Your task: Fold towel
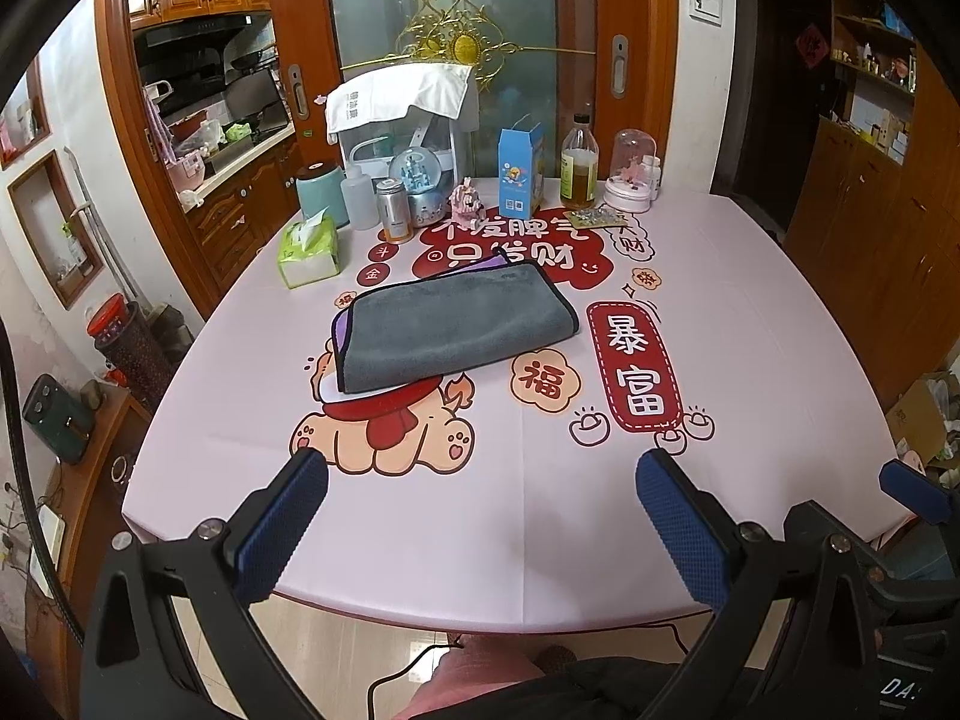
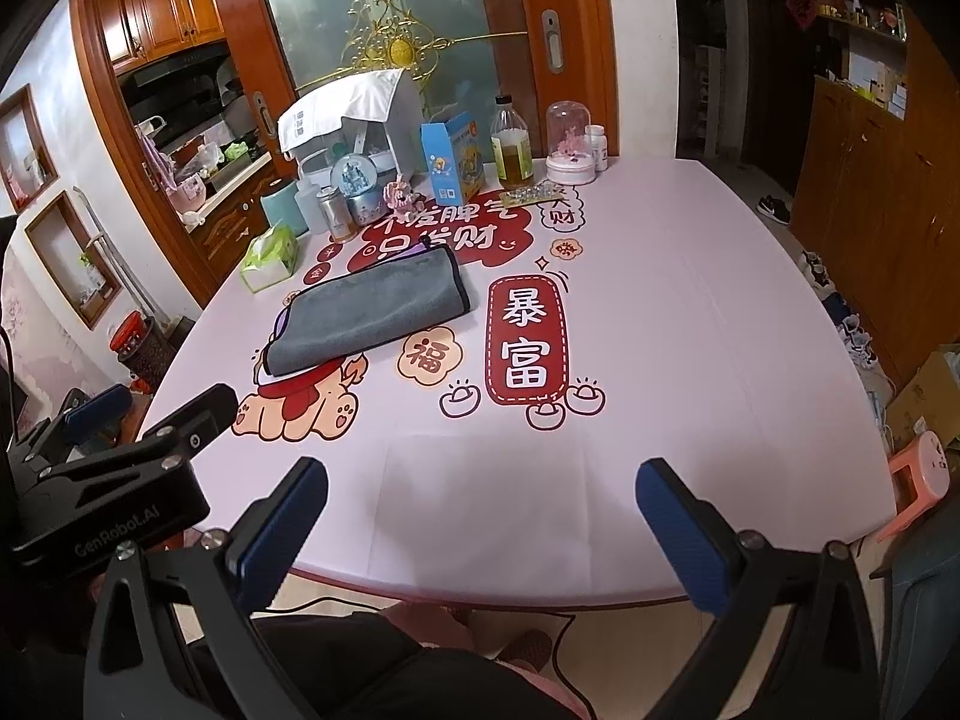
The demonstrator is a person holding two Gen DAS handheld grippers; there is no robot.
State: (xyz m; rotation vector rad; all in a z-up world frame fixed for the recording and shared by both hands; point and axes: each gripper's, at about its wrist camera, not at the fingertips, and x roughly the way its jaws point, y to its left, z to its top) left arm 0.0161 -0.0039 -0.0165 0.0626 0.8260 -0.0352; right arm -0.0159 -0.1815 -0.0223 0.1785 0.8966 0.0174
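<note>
A grey towel point(image 1: 456, 324) with a purple underside lies folded flat on the pink printed tablecloth point(image 1: 540, 510), in the middle of the table; it also shows in the right wrist view point(image 2: 372, 306). My left gripper point(image 1: 480, 474) is open and empty, held near the table's front edge, well short of the towel. My right gripper point(image 2: 480, 480) is open and empty too, near the front edge and to the right of the towel. The left gripper's body point(image 2: 108, 468) shows at the left of the right wrist view, and a blue pad of the right gripper point(image 1: 915, 489) shows at the right of the left wrist view.
Along the table's far side stand a green tissue pack point(image 1: 309, 252), a teal canister point(image 1: 321, 192), a snow globe point(image 1: 420, 189), a blue carton point(image 1: 521, 171), an oil bottle point(image 1: 579, 165) and a glass dome point(image 1: 630, 174). A pink stool point(image 2: 918, 480) stands by the table's right.
</note>
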